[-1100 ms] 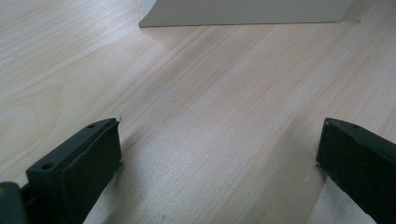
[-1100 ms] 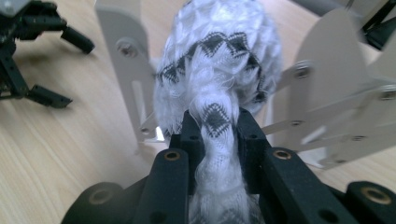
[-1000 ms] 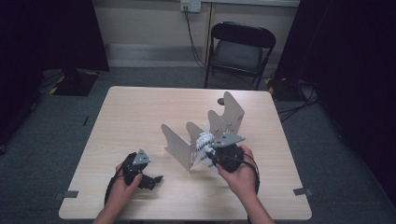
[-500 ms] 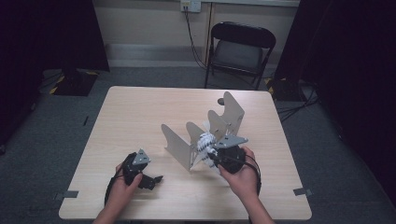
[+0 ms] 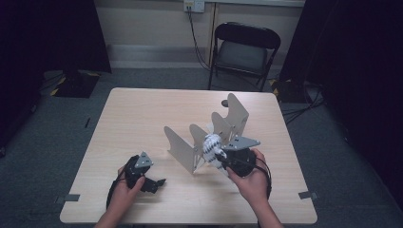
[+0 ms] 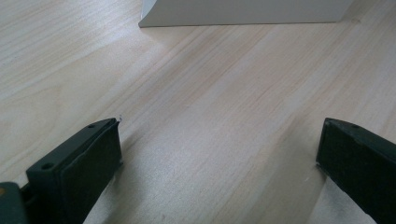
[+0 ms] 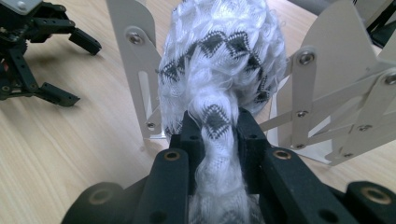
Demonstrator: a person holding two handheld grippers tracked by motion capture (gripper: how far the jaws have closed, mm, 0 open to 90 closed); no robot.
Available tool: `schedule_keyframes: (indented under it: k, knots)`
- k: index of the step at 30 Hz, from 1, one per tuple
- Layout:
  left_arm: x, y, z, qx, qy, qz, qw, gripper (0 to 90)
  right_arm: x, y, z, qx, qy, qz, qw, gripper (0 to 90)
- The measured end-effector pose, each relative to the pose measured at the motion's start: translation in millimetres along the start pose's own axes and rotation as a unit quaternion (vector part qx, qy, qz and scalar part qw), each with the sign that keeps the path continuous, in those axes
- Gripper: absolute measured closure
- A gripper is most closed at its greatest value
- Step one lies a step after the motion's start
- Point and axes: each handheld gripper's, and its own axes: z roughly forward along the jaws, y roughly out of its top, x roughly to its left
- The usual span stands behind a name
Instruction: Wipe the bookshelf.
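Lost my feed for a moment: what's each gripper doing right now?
Left gripper: open, holding nothing, low over the table.
Right gripper: closed on the white sock, at the rack.

The right gripper pinches a white knitted sock between its jaws, before the rack; the left gripper rests far left.
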Motion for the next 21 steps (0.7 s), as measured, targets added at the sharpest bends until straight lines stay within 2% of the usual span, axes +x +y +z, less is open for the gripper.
schedule_keyframes:
  k: [3, 6, 10, 14, 16, 21]
  knots:
    - [0.0, 0.0, 0.0, 0.0, 0.0, 0.0, 1.0, 0.0, 3.9, -0.6, -2.5, 0.003, -0.001, -0.009, 1.0, 77.2]
    - [0.0, 0.0, 0.0, 0.0, 0.0, 0.0, 1.0, 0.0, 7.4, -7.8, 3.6, 0.019, 0.002, -0.019, 0.9996, 77.2]
    - [0.0, 0.0, 0.0, 0.0, 0.0, 0.0, 1.0, 0.0, 12.1, -23.9, 23.0, 0.042, 0.014, -0.008, 0.999, 77.2]
    - [0.0, 0.0, 0.0, 0.0, 0.0, 0.0, 1.0, 0.0, 17.3, -36.0, 41.1, 0.047, 0.02, -0.003, 0.9987, 77.2]
    - [0.0, 0.0, 0.0, 0.0, 0.0, 0.0, 1.0, 0.0, 20.2, -43.0, 52.2, 0.058, 0.028, -0.002, 0.9979, 77.2]
    - [0.0, 0.0, 0.0, 0.0, 0.0, 0.0, 1.0, 0.0, 26.4, -56.6, 67.5, 0.08, 0.038, 0.001, 0.9961, 77.2]
